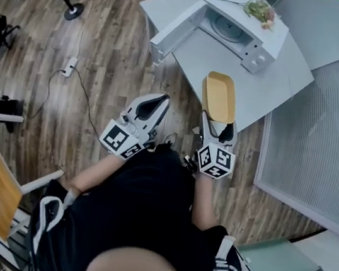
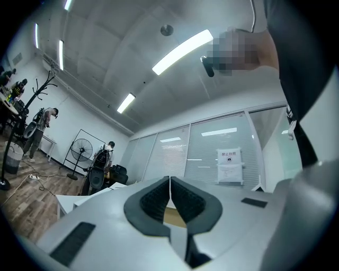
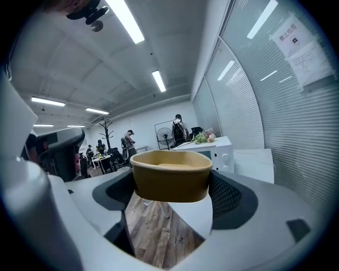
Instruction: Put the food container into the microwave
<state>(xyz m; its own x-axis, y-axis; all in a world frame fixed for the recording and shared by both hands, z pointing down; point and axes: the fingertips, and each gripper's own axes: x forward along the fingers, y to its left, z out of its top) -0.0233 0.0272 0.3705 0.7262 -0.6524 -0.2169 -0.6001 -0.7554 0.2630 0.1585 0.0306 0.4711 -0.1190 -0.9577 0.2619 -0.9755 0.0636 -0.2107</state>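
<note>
A white power strip (image 1: 70,66) lies on the wood floor (image 1: 117,40), well off the left edge of the white bench (image 1: 274,78). The left gripper (image 1: 159,102) hangs over the floor, short of the bench's near edge. In the left gripper view its jaws are pressed together with nothing between them (image 2: 169,182).

A white microwave (image 1: 231,7) stands toward the bench's far left corner. Its door (image 1: 171,36) is swung wide open and reaches out past the left edge. The round turntable (image 1: 228,27) shows inside the open cavity. A small bunch of flowers (image 1: 260,12) lies on top of the microwave.

The tan food container (image 1: 219,97) is held over the bench's near edge, left of the near corner and apart from the microwave. The right gripper (image 1: 220,128) has its jaws clamped on the end of the container nearest the person. In the right gripper view the container (image 3: 170,174) is an open oval tub seated upright between the two dark pads (image 3: 229,195), and the microwave (image 3: 214,150) shows beyond it.

A ribbed glass partition (image 1: 323,130) runs past the bench's right edge.
</note>
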